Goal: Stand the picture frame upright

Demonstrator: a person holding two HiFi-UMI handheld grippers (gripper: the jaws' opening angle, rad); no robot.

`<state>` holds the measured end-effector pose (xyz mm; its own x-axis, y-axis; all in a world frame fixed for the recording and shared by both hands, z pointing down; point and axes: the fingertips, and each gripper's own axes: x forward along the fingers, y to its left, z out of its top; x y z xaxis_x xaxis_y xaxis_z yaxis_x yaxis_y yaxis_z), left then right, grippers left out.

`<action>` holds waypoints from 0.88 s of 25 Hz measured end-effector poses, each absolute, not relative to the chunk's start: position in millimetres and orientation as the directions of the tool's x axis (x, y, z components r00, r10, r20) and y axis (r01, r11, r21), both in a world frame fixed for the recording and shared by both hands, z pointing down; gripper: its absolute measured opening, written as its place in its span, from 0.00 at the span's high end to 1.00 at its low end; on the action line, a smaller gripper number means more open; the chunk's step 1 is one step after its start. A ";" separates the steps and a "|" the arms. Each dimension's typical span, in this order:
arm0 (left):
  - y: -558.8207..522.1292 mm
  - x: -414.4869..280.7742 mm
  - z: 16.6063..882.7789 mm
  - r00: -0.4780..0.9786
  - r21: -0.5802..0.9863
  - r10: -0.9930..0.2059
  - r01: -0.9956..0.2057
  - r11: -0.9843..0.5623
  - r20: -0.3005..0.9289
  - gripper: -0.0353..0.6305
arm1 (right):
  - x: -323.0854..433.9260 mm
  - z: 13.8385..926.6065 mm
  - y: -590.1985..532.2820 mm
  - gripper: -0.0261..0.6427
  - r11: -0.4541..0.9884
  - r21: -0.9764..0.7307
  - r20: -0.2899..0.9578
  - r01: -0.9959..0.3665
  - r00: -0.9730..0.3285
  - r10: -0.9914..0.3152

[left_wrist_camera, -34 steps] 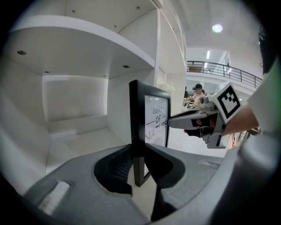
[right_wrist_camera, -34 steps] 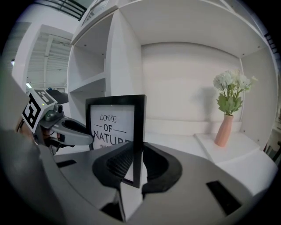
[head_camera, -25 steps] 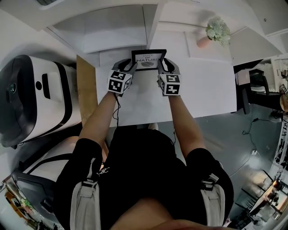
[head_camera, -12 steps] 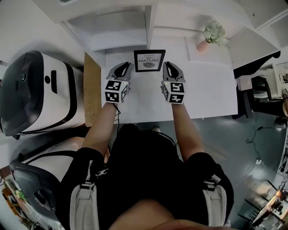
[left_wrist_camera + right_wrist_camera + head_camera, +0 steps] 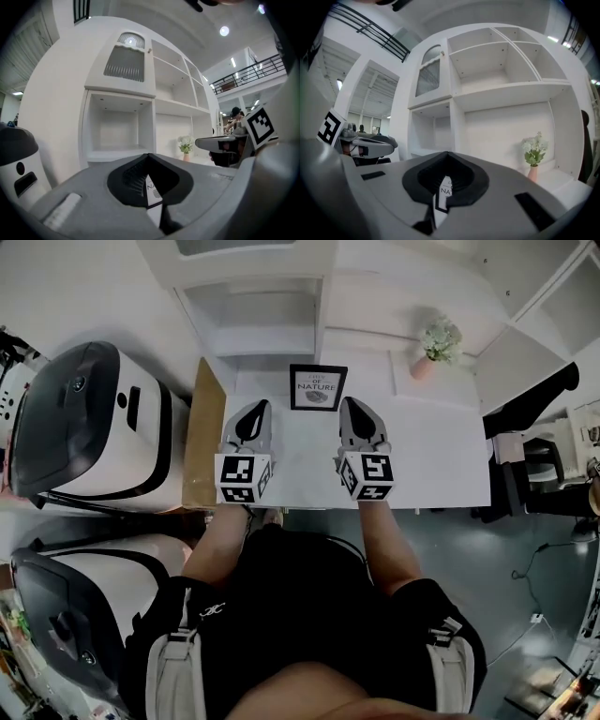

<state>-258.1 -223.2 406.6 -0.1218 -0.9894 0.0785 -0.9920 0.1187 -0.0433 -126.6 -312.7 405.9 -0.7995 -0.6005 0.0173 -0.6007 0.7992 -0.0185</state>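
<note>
The picture frame (image 5: 318, 387), black-edged with a white print, stands upright at the back of the white table (image 5: 441, 451), facing me. My left gripper (image 5: 257, 410) and right gripper (image 5: 351, 407) hover side by side, short of the frame and apart from it. Both have just closed their jaws on nothing. In the left gripper view the shut left gripper (image 5: 149, 156) shows a sliver of the frame (image 5: 152, 193) through the jaw notch. The right gripper view has the right gripper (image 5: 446, 154) the same, the frame (image 5: 445, 192) behind it.
A white shelf unit (image 5: 272, 310) backs the table. A pink vase of pale flowers (image 5: 428, 351) stands at the back right. A wooden board (image 5: 202, 442) lines the table's left edge, with large white-and-black machines (image 5: 84, 427) beyond. A dark chair (image 5: 530, 399) sits right.
Both grippers have left the frame's sides, drawn back toward me and risen, and their jaws have shut. The frame stays standing on its own.
</note>
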 end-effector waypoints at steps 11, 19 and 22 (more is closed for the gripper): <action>-193.8 -241.8 386.7 -0.127 -0.024 -0.990 -0.992 0.125 0.065 0.92 | -110.2 392.5 -287.3 0.96 0.792 -0.014 -0.016 -0.611 -0.792 -0.611; -194.6 -230.9 375.2 -0.089 -0.042 -0.994 -0.995 0.086 0.057 0.92 | -104.7 386.9 -293.1 0.96 0.776 -0.041 -0.026 -0.629 -0.776 -0.630; -193.8 -230.0 375.8 -0.090 -0.042 -0.994 -0.995 0.088 0.059 0.92 | -102.1 386.2 -294.5 0.96 0.773 -0.045 -0.027 -0.633 -0.773 -0.634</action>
<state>-230.0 -193.8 375.8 -0.0905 -0.9942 0.0586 -0.9952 0.0881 -0.0424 -102.1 -294.5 386.2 -0.7727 -0.6342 -0.0267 -0.6329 0.7729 -0.0449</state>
